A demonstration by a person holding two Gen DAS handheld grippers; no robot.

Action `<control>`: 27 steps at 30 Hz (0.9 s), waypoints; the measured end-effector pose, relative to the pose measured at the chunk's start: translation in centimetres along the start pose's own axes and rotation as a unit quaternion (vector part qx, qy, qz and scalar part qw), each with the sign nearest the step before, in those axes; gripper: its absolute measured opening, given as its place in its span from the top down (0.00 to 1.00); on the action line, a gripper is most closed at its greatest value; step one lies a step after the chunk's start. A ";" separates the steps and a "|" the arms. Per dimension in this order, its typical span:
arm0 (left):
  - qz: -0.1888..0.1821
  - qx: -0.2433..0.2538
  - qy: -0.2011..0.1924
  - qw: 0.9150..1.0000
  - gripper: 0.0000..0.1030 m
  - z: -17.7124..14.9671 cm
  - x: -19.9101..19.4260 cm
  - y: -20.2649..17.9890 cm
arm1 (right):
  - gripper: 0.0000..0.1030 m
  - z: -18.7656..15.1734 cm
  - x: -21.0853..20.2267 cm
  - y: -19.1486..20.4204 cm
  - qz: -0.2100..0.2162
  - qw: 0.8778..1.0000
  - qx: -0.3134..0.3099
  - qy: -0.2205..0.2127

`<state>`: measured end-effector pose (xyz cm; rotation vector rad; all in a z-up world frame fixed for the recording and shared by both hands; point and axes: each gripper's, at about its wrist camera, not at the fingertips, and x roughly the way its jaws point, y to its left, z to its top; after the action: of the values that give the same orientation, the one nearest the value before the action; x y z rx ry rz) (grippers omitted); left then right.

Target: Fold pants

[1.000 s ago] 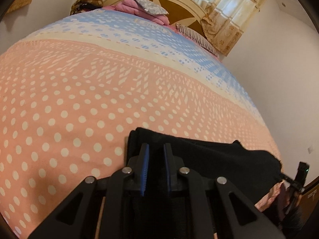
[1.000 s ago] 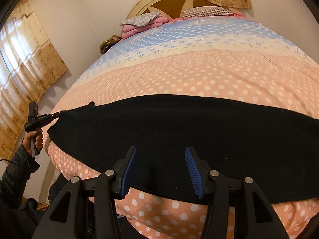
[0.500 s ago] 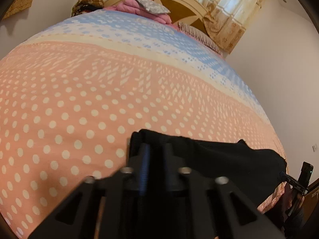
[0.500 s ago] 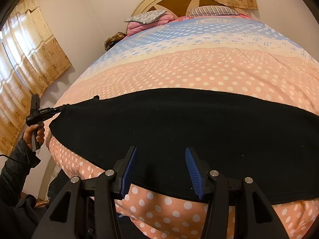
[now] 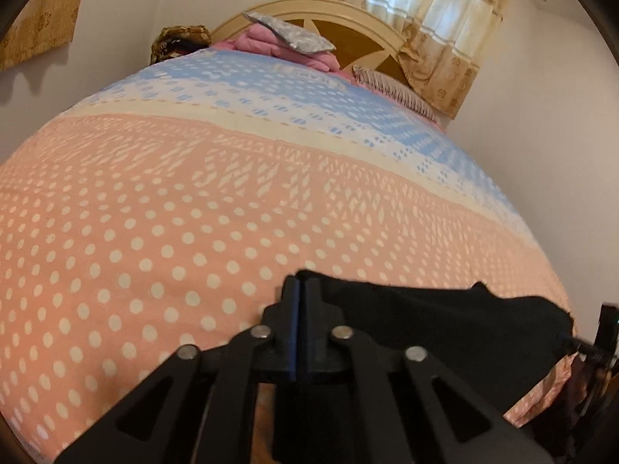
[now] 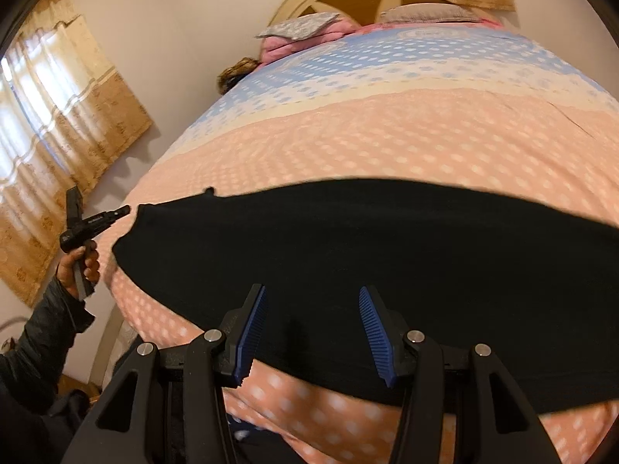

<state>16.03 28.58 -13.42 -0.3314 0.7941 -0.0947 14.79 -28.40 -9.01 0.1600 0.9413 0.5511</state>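
Black pants (image 6: 348,255) lie stretched across the near end of a bed (image 6: 425,131) with a pink, white-dotted cover. My right gripper (image 6: 312,328) is open, its blue pads over the pants' near edge. In the left wrist view my left gripper (image 5: 300,290) has its jaws pressed together at the left end of the pants (image 5: 445,324). In the right wrist view the left gripper (image 6: 116,212) shows just off that end of the pants with a small gap; whether it holds cloth I cannot tell.
Pink folded bedding (image 5: 278,44) with a grey cushion (image 5: 290,33) and a striped pillow (image 5: 390,89) lie at the headboard (image 5: 348,19). Curtains (image 6: 58,116) hang on the left wall. Walls stand close on both sides of the bed.
My left gripper's jaws have closed fully and it has pulled back toward the left edge of the bed. The right gripper has tilted up a little and stays open.
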 end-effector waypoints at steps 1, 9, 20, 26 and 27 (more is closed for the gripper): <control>0.012 0.004 0.010 1.000 0.78 -0.2 0.2 -0.4 | 0.47 0.7 0.6 0.8 0.007 1.000 -0.009 0.004; 0.043 0.008 -0.003 0.999 0.35 -2.6 -0.2 0.0 | 0.45 7.4 9.4 4.8 0.120 0.991 0.022 0.062; 0.085 0.038 -0.024 0.995 0.19 -5.2 -0.3 0.0 | 0.45 13.2 21.7 7.4 0.179 0.966 0.105 0.154; 0.079 0.016 -0.034 0.996 0.13 -4.7 0.2 0.9 | 0.93 13.2 23.4 9.6 0.167 0.969 0.075 0.165; 0.081 0.018 -0.035 0.996 0.13 -4.6 0.3 0.9 | 0.93 13.5 23.1 9.7 0.168 0.970 0.074 0.156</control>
<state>12.90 28.15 -16.91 -0.2336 0.7452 0.0537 32.62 -6.83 -14.28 0.3801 1.2744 0.8352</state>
